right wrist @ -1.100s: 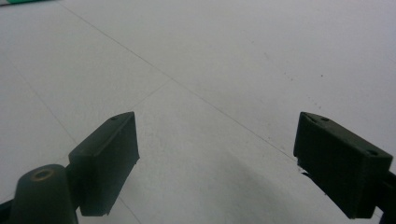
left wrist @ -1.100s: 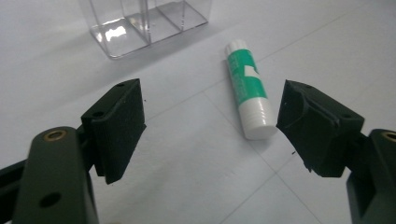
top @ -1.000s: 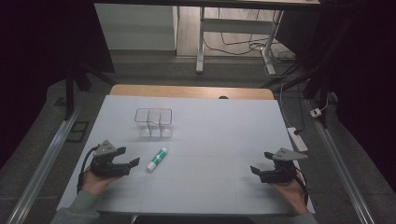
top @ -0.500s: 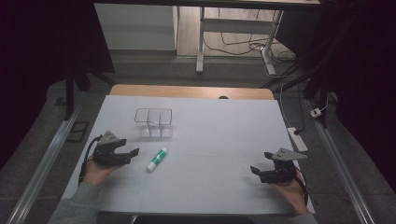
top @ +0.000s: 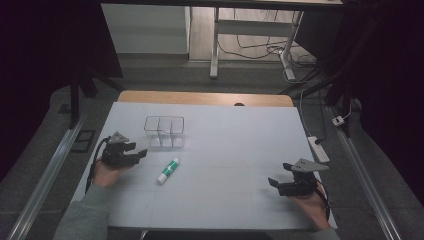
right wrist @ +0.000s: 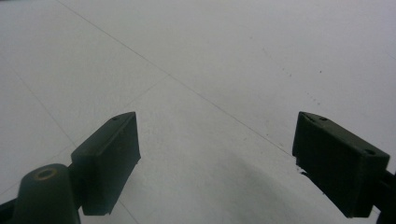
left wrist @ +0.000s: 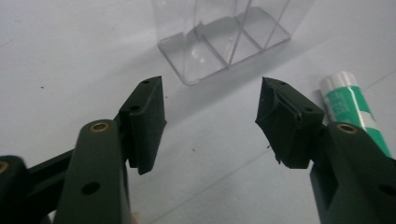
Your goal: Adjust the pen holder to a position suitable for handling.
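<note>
Far left of the white matte table [top: 225, 130], the left gripper [top: 141, 153] sits in a hand with a grey sleeve, black plastic body, grey three-cornered plate on top, cable looping behind. Its jaws have just been closing and now stand at a middling gap with nothing between them; in the left gripper view the two blocky black pads [left wrist: 145, 122] frame bare tabletop. Just beyond its tips stands the clear plastic organizer [top: 164, 131], rectangular, thin walls, split by dividers into what looks like three compartments, though the glare makes the count uncertain. Right of the gripper and apart from it lies the glue stick [top: 168, 170], a smooth white cylinder with a green label band, flat on the table at a slant, near the organizer but not touching; in the left gripper view it lies just beside the right-hand jaw [left wrist: 351, 105]. Well apart at the table's right edge, the right gripper [top: 272, 182] rests low, jaws spread wide over bare, faintly scored surface, holding nothing.
</note>
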{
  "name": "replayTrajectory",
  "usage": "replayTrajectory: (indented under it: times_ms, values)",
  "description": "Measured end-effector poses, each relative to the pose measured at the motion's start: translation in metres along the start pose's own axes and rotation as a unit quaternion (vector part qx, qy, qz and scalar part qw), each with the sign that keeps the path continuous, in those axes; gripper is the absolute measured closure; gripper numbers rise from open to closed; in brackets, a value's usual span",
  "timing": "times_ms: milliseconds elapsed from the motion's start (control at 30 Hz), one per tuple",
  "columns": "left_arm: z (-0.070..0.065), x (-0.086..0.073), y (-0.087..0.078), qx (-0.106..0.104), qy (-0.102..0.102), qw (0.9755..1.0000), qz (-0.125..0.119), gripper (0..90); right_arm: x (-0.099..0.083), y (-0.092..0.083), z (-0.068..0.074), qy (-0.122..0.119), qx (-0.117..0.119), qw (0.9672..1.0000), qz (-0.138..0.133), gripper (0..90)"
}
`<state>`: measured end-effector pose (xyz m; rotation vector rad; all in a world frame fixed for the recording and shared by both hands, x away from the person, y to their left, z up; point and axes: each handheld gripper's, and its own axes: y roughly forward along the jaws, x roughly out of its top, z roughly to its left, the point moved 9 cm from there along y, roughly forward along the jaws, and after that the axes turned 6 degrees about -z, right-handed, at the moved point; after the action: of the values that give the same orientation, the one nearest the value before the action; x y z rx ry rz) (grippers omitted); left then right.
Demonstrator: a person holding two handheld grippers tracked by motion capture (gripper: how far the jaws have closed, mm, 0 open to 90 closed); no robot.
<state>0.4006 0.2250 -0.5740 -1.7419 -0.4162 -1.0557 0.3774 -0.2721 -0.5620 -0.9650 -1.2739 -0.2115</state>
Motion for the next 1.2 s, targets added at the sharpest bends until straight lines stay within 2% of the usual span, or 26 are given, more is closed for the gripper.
replayTrajectory:
  times_ms: [233, 333, 433, 467, 633, 833, 1067, 1200]
  values:
    - [0.018, 0.004, 0.007, 0.011, -0.014, 0.9998, -0.001, 51.2, 0.0, -0.001, 0.0, 0.0, -0.002, 1.0, -0.001, 14.4]
    - [0.025, 0.005, 0.012, 0.016, -0.015, 0.9998, 0.0, 58.1, 0.0, 0.0, 0.0, 0.0, -0.002, 1.0, 0.0, 14.4]
    - [0.028, 0.005, 0.015, 0.018, -0.015, 0.9997, 0.003, 66.2, -0.001, 0.0, 0.0, 0.001, -0.001, 1.0, 0.001, 14.4]
    - [0.03, 0.005, 0.017, 0.023, -0.009, 0.9997, 0.007, 69.3, -0.001, 0.0, 0.0, 0.001, -0.001, 1.0, 0.001, 14.4]
    - [0.035, 0.008, 0.021, 0.028, 0.001, 0.9996, 0.01, 88.4, -0.001, 0.0, 0.0, -0.002, -0.003, 1.0, 0.003, 14.5]
    - [0.037, 0.013, 0.026, 0.032, 0.005, 0.9994, 0.008, 88.8, -0.001, 0.0, 0.0, -0.001, -0.003, 1.0, 0.002, 14.5]
    - [0.038, 0.019, 0.042, 0.029, 0.014, 0.9994, 0.012, 88.8, -0.001, 0.0, 0.0, 0.0, -0.001, 1.0, 0.002, 14.5]
    - [0.039, 0.021, 0.046, 0.029, 0.01, 0.9995, 0.01, 88.8, -0.001, 0.0, 0.0, 0.0, -0.001, 1.0, 0.003, 14.5]
